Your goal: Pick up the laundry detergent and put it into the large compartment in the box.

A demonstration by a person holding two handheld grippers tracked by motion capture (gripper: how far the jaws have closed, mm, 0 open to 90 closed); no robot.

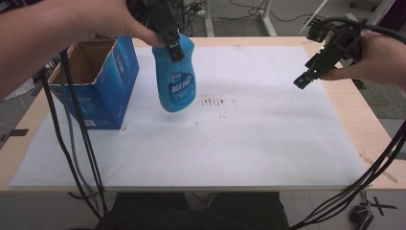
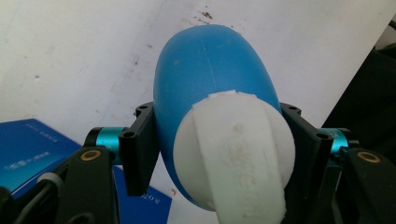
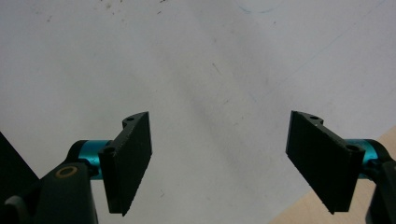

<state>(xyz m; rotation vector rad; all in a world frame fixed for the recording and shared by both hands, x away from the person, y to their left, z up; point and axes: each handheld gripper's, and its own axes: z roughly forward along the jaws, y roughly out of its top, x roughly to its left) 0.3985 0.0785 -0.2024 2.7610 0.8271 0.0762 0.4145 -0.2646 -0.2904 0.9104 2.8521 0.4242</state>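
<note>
We're holding the blue bottle point(image 1: 175, 79) clamped by its neck in the left gripper point(image 1: 173, 46), hanging over the white mat point(image 1: 268, 139) beside the open blue box point(image 1: 98, 81). Right gripper point(image 1: 306, 79) is idling, jaws apart. Next, probably: swinging the bottle over the box opening and lowering it in.

Open box point(image 1: 95, 81) blocks the left; sheet point(image 1: 268, 139) rightward lies free.

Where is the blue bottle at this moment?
In the high view the blue bottle hangs at upper left, gripped by the left gripper, just right of the open blue box.
</note>
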